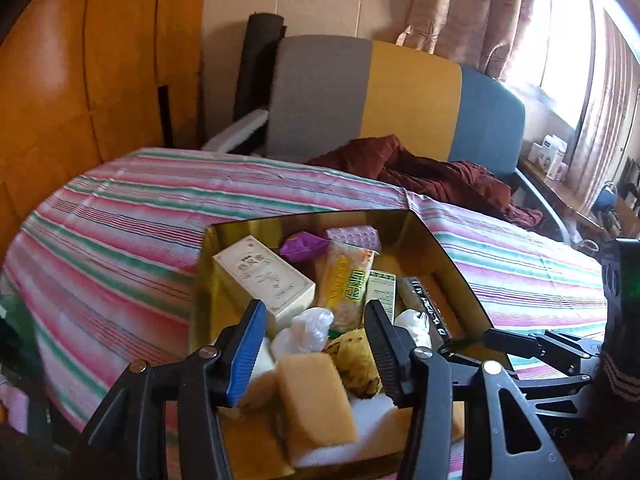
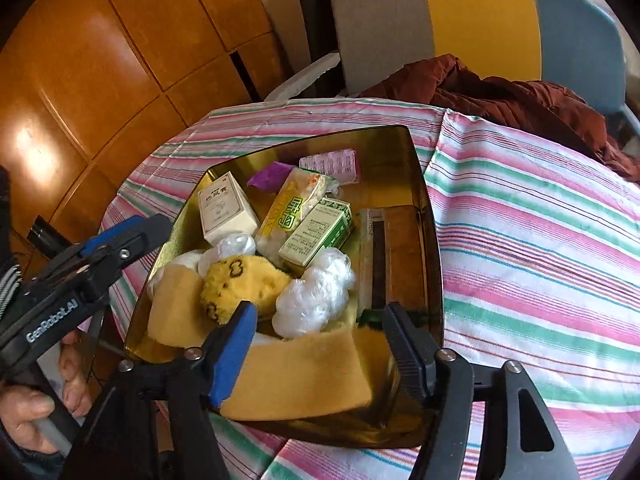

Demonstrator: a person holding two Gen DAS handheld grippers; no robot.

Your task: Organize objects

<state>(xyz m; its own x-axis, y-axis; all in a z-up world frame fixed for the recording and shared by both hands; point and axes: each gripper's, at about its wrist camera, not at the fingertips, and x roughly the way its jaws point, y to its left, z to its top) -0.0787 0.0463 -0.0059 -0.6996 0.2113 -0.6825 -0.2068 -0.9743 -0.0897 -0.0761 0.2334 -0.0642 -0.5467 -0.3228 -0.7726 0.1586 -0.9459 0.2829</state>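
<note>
Left gripper point(image 1: 316, 354): jaws apart over the near end of the box, nothing pinched; a tan sponge point(image 1: 316, 394) sits loose between them.
Right gripper point(image 2: 320, 350): jaws spread too, straddling a second tan sponge point(image 2: 300, 376) propped on the box's near wall, pads clear of it.
Gold box point(image 2: 434, 264): on the striped tablecloth point(image 2: 540, 248), crowded with goods.
Inside: white carton point(image 2: 224, 208) at far left, green-and-white medicine box point(image 2: 320, 232) in the middle, yellow noodle packet point(image 2: 290, 210) between them.
Also inside: yellow patterned sponge point(image 2: 240, 284), crumpled clear plastic point(image 2: 316, 296), purple wrapper point(image 2: 268, 176), pink blister pack point(image 2: 332, 164) at the back.
Hand point(image 2: 36, 396): gripping the left gripper's handle, low left in the right wrist view.
Beyond: maroon cloth point(image 1: 432, 168) on a grey, yellow and blue chair point(image 1: 408, 96).
</note>
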